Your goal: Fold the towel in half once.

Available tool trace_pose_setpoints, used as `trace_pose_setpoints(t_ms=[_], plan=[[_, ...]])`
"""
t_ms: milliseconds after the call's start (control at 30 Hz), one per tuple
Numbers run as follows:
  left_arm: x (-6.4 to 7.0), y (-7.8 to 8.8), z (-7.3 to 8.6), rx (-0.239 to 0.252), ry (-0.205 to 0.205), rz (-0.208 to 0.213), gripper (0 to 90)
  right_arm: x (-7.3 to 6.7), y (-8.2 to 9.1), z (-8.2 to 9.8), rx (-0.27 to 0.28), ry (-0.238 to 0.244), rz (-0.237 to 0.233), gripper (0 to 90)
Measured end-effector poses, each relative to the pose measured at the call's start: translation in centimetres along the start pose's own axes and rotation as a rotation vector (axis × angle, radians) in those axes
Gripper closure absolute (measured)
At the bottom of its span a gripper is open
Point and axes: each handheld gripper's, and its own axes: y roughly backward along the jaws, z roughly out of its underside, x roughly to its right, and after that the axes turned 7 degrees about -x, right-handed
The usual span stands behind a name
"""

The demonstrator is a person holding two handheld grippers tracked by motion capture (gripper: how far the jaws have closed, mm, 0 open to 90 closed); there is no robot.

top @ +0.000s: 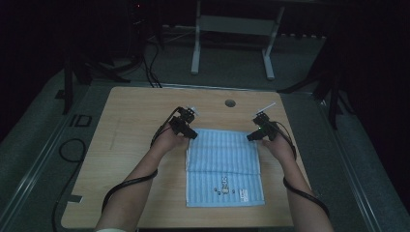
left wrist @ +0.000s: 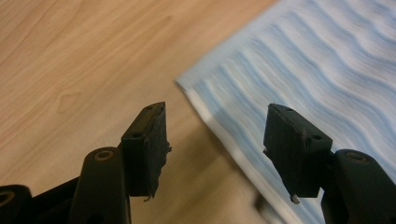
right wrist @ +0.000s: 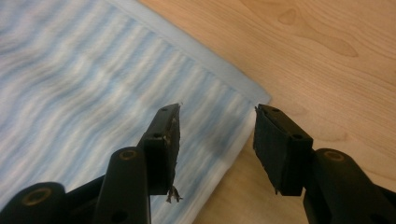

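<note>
A light blue striped towel (top: 225, 164) lies on the wooden table (top: 130, 111), its far part doubled over the near part, which bears a small print. My left gripper (top: 193, 135) hovers at the towel's far left corner, jaws apart. In the left gripper view the towel (left wrist: 322, 60) corner lies below the gap of the gripper (left wrist: 217, 140), and nothing is pinched. My right gripper (top: 251, 137) hovers at the far right corner. In the right gripper view the gripper (right wrist: 217, 140) stands open over the towel (right wrist: 74, 70) edge.
A round cable hole (top: 230, 103) sits in the table near its far edge. Black cables (top: 123, 186) trail from both grippers back along the forearms. A grey desk frame (top: 232, 34) stands on the floor beyond the table.
</note>
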Motion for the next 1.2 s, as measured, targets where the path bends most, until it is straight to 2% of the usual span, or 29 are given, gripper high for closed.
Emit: trace_pose_setpoints(t_ms=[133,233,300,400,433,500,567,733,800,900,967,1133,1167,1200], plan=[[-0.3,-0.9,-1.0,-0.017,0.015,-0.013,39.7,0.6,-1.1,-1.2,-0.068,-0.019,0.015,49.1],[-0.5,-1.7,-1.4,-0.033,0.030,-0.005,39.7,0.8,-1.5,-1.6,-0.088,-0.028,0.033,48.8],[-0.7,-2.2,-1.5,-0.040,0.044,-0.006,39.7,1.2,-2.0,-2.1,-0.115,-0.039,0.046,48.6],[-0.7,-2.9,-1.6,-0.054,0.036,-0.003,39.7,1.5,-2.6,-2.4,-0.143,-0.057,0.048,48.7],[-0.7,-2.9,-1.6,-0.049,0.033,0.001,39.8,1.5,-2.8,-2.5,-0.147,-0.057,0.047,48.8],[-0.8,-3.1,-1.5,-0.035,0.055,0.005,39.7,1.5,-3.1,-2.5,-0.159,-0.055,0.051,49.4],[-0.7,-3.5,-1.4,-0.051,0.053,-0.003,39.8,1.4,-3.5,-2.6,-0.172,-0.054,0.056,50.6],[-0.9,-3.7,-1.4,-0.054,0.077,0.007,39.6,0.9,-3.7,-3.0,-0.184,-0.046,0.051,56.5],[-0.8,-3.7,-1.4,-0.054,0.080,0.012,40.6,1.1,-3.6,-2.9,-0.185,-0.052,0.025,62.2],[-0.6,-3.8,-1.6,-0.057,0.064,0.017,41.7,0.9,-3.6,-3.0,-0.188,-0.038,0.021,73.1],[-0.3,-3.7,-1.8,-0.065,0.049,0.025,48.3,0.6,-3.6,-3.1,-0.196,-0.020,0.016,81.8],[0.7,-3.4,-1.9,-0.070,-0.005,0.054,80.2,-0.2,-3.6,-3.2,-0.203,0.021,0.059,83.9],[0.7,-3.4,-1.9,-0.067,0.004,0.055,85.5,-0.3,-3.6,-3.2,-0.198,0.025,0.062,84.1],[0.7,-3.4,-1.9,-0.066,0.009,0.058,86.8,-0.2,-3.5,-3.2,-0.189,0.024,0.065,84.4]])
